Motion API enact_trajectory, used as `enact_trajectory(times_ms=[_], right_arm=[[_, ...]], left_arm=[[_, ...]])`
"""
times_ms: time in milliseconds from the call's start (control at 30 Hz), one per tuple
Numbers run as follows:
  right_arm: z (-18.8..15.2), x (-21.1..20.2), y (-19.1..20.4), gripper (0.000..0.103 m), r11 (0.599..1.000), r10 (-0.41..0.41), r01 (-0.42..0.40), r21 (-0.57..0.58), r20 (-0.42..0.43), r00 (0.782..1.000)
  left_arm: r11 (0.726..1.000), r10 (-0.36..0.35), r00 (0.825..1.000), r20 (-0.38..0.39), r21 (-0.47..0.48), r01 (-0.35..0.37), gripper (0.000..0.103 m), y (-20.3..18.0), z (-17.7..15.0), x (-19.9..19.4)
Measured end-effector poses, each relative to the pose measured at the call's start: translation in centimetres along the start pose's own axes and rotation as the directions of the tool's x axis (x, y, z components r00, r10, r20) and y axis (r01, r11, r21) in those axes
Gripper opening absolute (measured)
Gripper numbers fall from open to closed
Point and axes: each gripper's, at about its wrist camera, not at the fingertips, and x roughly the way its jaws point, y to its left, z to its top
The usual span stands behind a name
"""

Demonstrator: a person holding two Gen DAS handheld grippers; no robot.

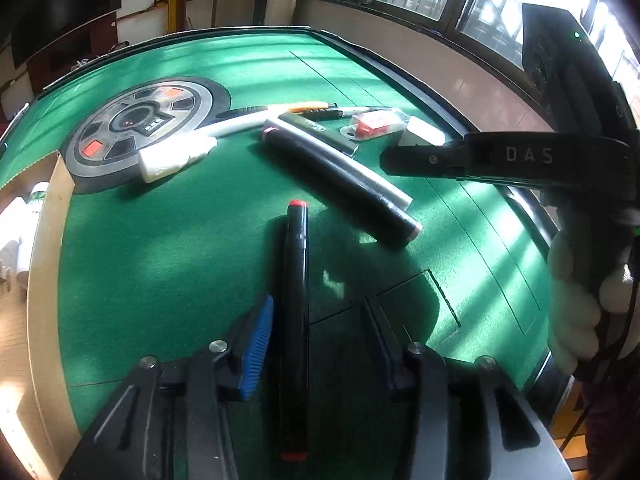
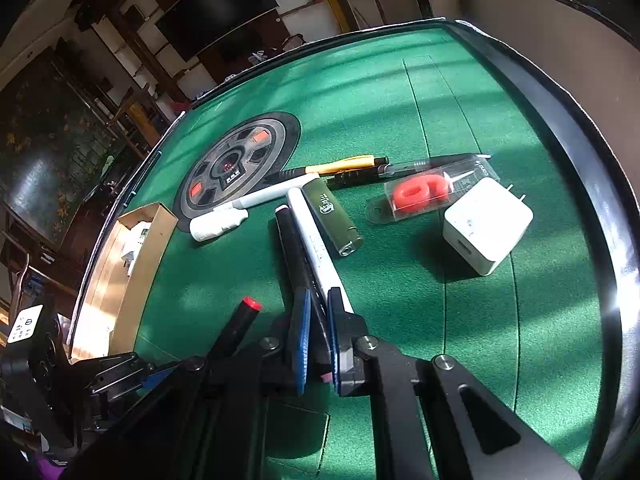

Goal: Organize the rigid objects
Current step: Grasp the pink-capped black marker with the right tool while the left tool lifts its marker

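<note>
Now, from the left wrist, our left gripper (image 1: 316, 344) stands open astride a black red-capped marker (image 1: 294, 320), whose long axis runs straight along the fingers; the blue ribbed pad touches one side, the other pad stands apart. Beyond its cap lies a black and white marker pair (image 1: 340, 176) on green felt counter (image 1: 160, 260).

From the right wrist, our right gripper (image 2: 318, 340) is clamped on that smooth cylindrical pair, which points away toward the olive lighter (image 2: 332, 220). Right of the lighter sit a boxy white charger (image 2: 486, 224) and a cardboard box (image 2: 136, 264) far left.
</note>
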Motion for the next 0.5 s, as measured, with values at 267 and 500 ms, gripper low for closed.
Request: enact_trajectory(times_ms=[267,500], right_arm=[[0.2,0.9,2.1,0.035,0.997,-0.003,0.001,-0.074,-0.023,1.000],[0.8,3.8,2.8,0.035,0.993,-0.060,0.051,-0.103,-0.079,0.995]], left_arm=[[0.995,-0.020,0.999,0.037,-0.092,0.023,0.014,3.0,-1.7,-2.6],[0.973,-0.109,0.985,0.132,-0.187,0.133,0.014,5.8,-3.3,-7.5]])
